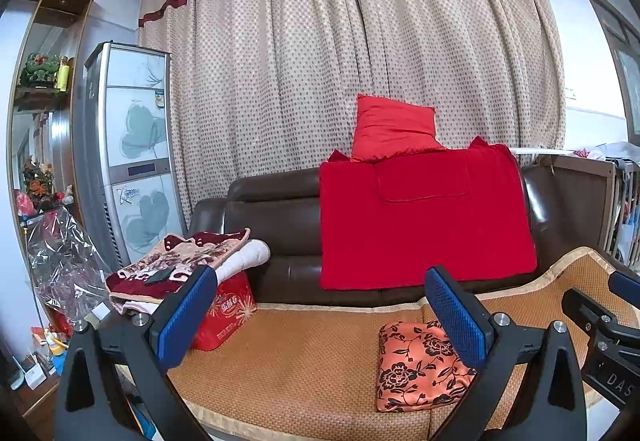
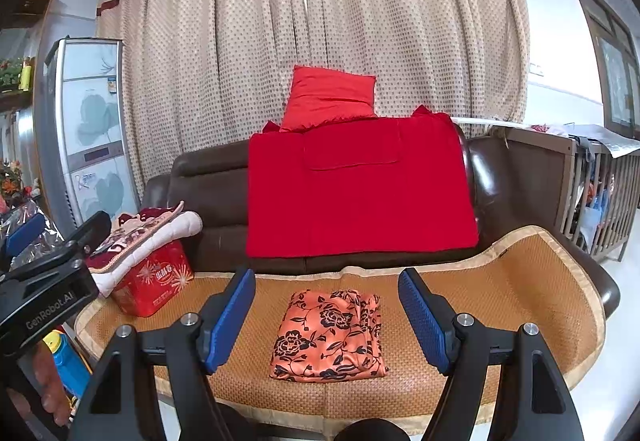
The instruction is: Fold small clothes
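In front of you hangs the tall beige dotted curtain with dark red bands (image 2: 312, 21), and below it stands the dark brown leather sofa (image 2: 208, 193). A large bright red blanket (image 2: 360, 197) drapes over the sofa's backrest, with a red square cushion (image 2: 332, 97) propped on top, against the curtain. The seat is covered by a woven tan rattan mat with a pale border (image 2: 500, 301). At the mat's left end sits a red gift box with gold starbursts (image 2: 156, 281), and a folded maroon-and-cream floral blanket (image 2: 140, 233) is piled on top of it.

The small orange garment with black flower print (image 2: 332, 333) lies folded into a neat rectangle on the mat, near the front edge. Your right gripper (image 2: 326, 317) hangs in front of it with its blue pads (image 2: 232, 321) spread wide, the garment showing between them but untouched. Your left gripper (image 1: 320, 317) is also spread wide and empty; the garment lies behind its right-hand pad (image 1: 456, 317).
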`<state>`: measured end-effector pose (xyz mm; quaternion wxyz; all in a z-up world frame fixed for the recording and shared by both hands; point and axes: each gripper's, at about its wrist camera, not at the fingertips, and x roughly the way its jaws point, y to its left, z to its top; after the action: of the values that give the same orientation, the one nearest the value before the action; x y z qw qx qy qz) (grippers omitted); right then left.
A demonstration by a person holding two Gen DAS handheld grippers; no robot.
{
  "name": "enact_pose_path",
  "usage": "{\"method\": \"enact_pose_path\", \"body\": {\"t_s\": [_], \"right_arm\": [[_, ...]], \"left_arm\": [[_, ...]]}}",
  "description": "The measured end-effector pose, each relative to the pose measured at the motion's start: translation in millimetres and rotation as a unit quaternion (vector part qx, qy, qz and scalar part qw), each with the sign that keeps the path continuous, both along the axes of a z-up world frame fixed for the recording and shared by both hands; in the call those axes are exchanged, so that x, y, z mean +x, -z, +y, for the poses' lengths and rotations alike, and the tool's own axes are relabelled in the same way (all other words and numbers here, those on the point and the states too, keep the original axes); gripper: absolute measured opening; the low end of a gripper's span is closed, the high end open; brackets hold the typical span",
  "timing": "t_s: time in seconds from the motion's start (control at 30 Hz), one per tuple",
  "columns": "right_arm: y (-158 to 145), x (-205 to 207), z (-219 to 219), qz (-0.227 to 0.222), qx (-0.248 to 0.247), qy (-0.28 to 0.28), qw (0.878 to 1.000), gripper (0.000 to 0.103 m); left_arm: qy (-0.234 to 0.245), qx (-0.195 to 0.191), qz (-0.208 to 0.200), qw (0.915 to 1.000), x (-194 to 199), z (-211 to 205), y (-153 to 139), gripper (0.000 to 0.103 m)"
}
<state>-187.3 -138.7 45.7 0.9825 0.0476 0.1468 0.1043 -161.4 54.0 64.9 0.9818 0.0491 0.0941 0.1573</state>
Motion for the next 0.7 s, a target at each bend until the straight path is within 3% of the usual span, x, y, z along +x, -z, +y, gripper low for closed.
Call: {"method": "enact_pose_path", "body": {"t_s": [0.7], "right_arm": [[8.5,17.4,8.6,0.014,-0.006,-0.001,1.000,0.077]], "left_arm": [[0.001,-0.006,0.016,0.9999,23.2,9.8,8.3,0.103]]}}
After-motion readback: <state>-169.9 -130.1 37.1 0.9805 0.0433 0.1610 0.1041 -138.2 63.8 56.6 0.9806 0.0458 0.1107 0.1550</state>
